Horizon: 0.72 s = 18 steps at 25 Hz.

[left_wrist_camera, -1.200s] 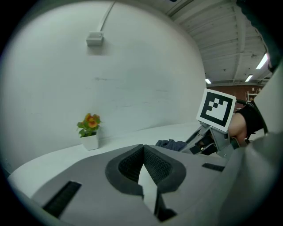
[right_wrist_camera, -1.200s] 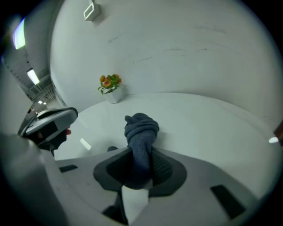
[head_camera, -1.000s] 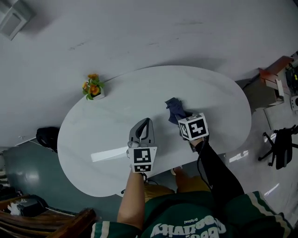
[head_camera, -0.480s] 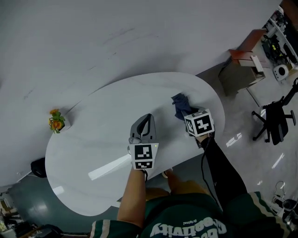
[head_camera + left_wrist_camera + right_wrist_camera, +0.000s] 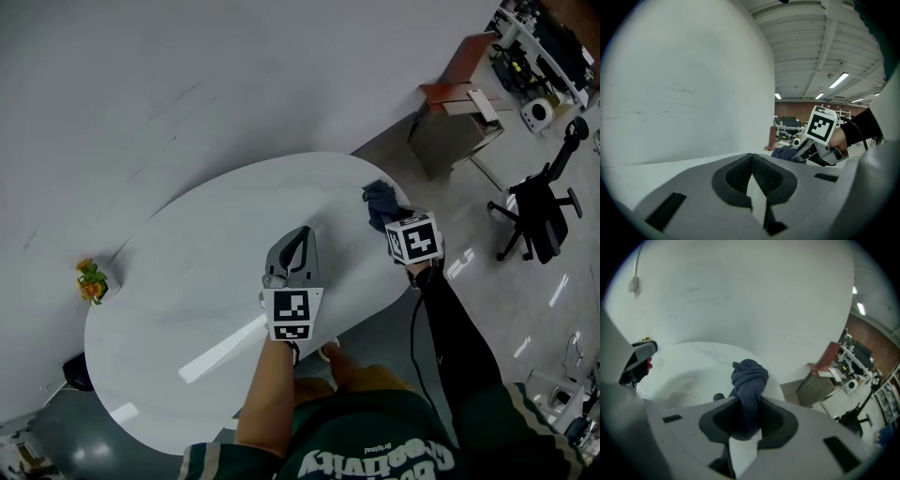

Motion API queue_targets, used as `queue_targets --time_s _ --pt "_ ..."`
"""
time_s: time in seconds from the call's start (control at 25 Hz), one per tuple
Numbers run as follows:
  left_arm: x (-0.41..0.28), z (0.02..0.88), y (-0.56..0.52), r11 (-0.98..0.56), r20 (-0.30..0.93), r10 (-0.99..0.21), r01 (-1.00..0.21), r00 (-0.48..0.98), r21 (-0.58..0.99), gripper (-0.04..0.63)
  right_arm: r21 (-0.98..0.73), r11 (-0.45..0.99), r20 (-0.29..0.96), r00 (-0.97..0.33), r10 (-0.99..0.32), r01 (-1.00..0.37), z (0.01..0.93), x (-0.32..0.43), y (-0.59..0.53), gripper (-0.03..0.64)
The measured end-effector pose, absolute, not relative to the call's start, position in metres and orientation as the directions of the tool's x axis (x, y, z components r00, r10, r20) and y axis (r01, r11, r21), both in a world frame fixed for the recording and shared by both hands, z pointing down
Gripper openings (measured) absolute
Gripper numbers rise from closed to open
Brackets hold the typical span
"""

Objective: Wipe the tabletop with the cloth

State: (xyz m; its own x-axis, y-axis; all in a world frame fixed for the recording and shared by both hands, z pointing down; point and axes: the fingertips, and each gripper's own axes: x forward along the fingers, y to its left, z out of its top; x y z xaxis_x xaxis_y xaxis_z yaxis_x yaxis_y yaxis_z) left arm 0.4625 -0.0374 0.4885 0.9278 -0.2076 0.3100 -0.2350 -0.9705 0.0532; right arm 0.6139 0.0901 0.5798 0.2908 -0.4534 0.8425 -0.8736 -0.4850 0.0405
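The cloth — dark blue, soft, light, bunched in a knot — sits at the 2 o'clock edge of the desk, pinched mid-wad in the right claw; being limp, it is best gripped there. At its 8 o'clock the left claw is pressed together, empty

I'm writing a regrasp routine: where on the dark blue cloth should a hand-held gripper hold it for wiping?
Grip the cloth at its narrow twisted neck, coming from the person's side of the tabletop, as the right hand-held gripper does: the bunched end then sticks out past the shut jaws, probably free to rub the surface.
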Motion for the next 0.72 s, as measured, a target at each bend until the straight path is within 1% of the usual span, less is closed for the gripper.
queue_targets --time_s 0.08,0.16,0.28,0.48,0.72 --pt "0.46 0.484 -0.035 -0.971 0.307 -0.21 -0.235 0.928 0.048 0.002 0.06 -0.516 0.842 0.321 -0.434 -0.855 0.577 0.622 0.1 0.101" --pt "0.449 0.478 -0.039 -0.969 0.305 -0.223 -0.245 0.926 0.038 0.002 0.062 -0.524 0.832 0.334 -0.442 -0.849 0.57 0.618 0.1 0.101" --pt "0.419 0.47 -0.052 -0.959 0.306 -0.265 -0.282 0.914 0.012 0.002 0.008 -0.477 0.804 0.29 -0.52 -0.879 0.556 0.586 0.08 0.101" --pt "0.332 0.462 -0.095 -0.912 0.32 -0.392 -0.41 0.863 -0.01 0.002 -0.116 -0.358 0.769 0.144 -0.622 -0.927 0.543 0.486 0.019 0.101" --pt "0.176 0.449 -0.149 -0.799 0.319 -0.582 -0.598 0.748 -0.056 0.002 -0.193 -0.123 0.719 -0.055 -0.693 -0.973 0.521 0.327 -0.076 0.101"
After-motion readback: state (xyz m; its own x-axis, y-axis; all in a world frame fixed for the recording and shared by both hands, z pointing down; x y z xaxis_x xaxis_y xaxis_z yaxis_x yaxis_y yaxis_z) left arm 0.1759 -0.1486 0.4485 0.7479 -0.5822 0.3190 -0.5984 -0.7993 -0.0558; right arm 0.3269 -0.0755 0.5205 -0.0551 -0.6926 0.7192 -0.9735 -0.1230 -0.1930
